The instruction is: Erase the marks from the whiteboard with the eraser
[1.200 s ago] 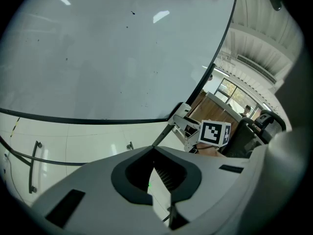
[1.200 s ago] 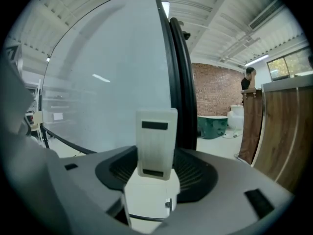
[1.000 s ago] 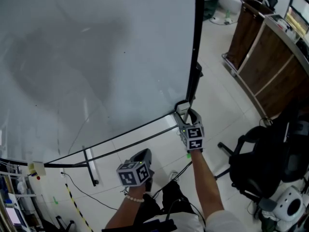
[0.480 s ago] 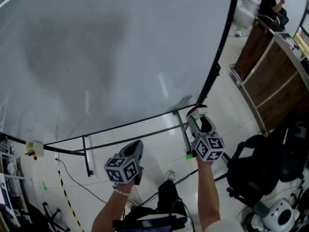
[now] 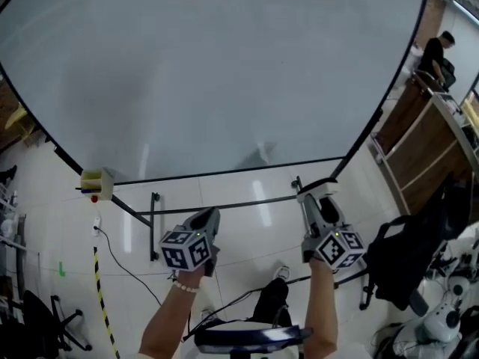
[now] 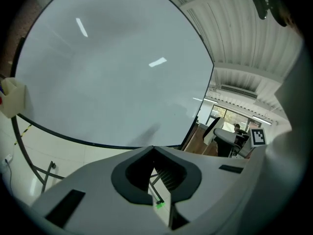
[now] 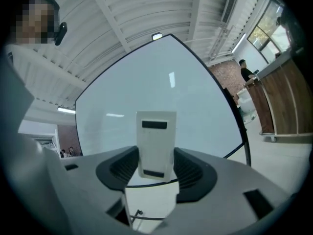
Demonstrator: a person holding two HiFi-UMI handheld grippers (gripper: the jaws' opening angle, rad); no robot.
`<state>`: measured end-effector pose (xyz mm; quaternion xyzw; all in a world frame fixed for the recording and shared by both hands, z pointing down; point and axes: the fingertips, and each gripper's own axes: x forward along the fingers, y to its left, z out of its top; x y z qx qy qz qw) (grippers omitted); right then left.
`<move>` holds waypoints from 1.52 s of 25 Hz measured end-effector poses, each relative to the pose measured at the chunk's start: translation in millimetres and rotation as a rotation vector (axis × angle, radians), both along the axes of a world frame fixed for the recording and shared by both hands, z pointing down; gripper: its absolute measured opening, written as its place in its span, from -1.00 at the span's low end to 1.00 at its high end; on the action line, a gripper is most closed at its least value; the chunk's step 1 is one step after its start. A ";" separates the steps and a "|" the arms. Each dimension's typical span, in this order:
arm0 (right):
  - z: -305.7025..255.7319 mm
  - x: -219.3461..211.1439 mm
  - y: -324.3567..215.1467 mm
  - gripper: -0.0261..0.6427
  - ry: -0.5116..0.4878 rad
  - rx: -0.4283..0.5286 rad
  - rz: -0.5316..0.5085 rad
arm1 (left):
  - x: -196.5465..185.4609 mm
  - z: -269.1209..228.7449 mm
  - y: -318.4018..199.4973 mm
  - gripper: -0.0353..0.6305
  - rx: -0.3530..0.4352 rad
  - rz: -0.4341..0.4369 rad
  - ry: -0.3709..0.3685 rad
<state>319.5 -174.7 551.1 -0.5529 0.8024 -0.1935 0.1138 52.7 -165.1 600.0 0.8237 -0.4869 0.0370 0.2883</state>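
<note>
Right gripper (image 5: pixel 313 192) backed off whiteboard (image 5: pixel 224 73) corner, clamped on eraser (image 7: pixel 156 141); left gripper (image 5: pixel 210 215) jaws together, nothing held.

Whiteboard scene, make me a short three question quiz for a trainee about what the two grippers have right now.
1. True or false: the left gripper holds the eraser.
2. Pick one. The right gripper is: A open and empty; B shut on the eraser; C shut on a marker.
3. Fill in: in the head view, the pale yellow box hangs at the whiteboard's lower ___ edge.

Key: 1 false, its jaws are shut on nothing; 2 B; 3 left.
</note>
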 end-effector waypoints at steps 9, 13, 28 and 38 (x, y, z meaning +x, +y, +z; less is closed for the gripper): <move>-71.0 -179.7 124.5 -0.18 0.045 0.014 -0.079 | -101.4 -52.2 111.8 -0.93 0.044 0.120 0.053; -79.1 -212.5 158.3 -0.18 0.064 0.020 -0.115 | -108.8 -61.8 138.1 -0.93 0.061 0.125 0.054; -67.5 -181.6 203.2 -0.18 0.091 -0.030 -0.121 | -58.2 -92.8 195.7 -0.93 0.137 0.180 -0.062; -48.6 -173.5 225.5 -0.19 0.137 -0.106 -0.129 | -62.4 -96.9 219.7 -0.93 0.133 0.113 -0.068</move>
